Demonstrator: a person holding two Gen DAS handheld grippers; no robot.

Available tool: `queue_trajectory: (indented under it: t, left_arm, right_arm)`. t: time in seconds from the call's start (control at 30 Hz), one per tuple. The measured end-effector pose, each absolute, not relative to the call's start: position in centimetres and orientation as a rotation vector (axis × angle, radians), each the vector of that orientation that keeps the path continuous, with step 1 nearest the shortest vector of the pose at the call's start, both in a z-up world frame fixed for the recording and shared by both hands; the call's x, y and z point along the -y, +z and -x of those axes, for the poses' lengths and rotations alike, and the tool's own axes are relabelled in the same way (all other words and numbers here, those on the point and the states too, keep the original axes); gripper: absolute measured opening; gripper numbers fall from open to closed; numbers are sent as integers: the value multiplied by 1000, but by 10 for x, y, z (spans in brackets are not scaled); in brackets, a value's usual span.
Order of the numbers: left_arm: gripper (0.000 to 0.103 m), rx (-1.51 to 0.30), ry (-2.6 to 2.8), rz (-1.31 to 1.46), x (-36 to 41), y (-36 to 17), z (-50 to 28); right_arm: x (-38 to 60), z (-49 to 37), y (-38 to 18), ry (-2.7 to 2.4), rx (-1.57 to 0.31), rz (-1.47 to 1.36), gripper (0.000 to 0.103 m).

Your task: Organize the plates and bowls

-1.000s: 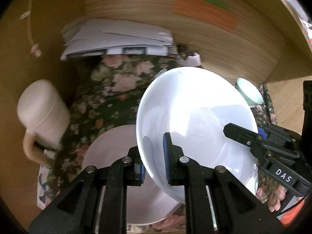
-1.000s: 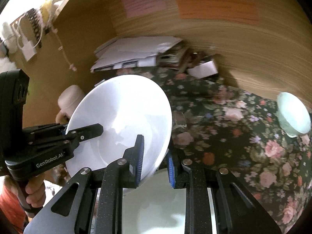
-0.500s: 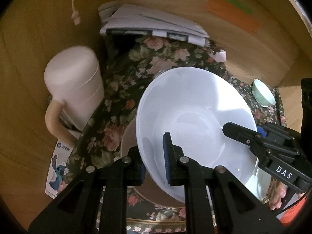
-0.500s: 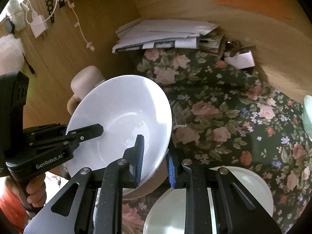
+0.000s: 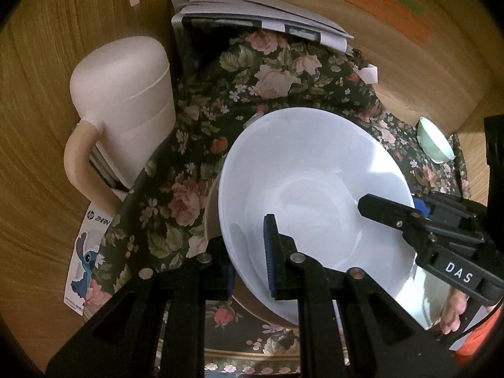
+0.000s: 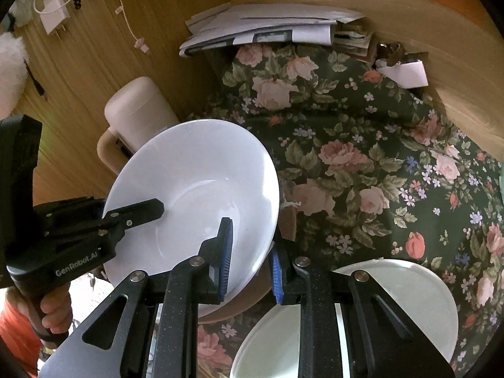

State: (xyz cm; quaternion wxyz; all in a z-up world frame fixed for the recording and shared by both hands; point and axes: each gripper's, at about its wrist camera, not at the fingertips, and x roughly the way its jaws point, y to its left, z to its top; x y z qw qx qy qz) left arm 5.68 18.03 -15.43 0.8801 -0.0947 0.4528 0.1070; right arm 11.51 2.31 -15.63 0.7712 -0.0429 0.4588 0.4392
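1. Nearest: left gripper (image 5: 252, 260) and right gripper (image 6: 250, 256) both clamped on opposite rims of one white bowl (image 5: 315, 195), fingers straddling its wall.
2. Bowl held tilted in the air, above a tan dish (image 6: 242, 302) on the floral cloth (image 6: 362, 163).
3. Beside: white plate (image 6: 409, 293).
4. Farther: lidded jug (image 5: 126, 104), small green bowl (image 5: 436, 141), papers (image 5: 258, 19).
5. Risk: smooth rim slipping if either grip loosens or the hands pull unevenly; chipping on the dish below.
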Motion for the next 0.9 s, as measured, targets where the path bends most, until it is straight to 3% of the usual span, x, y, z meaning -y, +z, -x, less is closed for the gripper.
queue_trajectory:
  t: [0.9]
  left_arm:
    - [15, -980, 226, 192, -178, -170, -65]
  right_arm:
    - [-9, -113, -150, 914, -975, 69, 23]
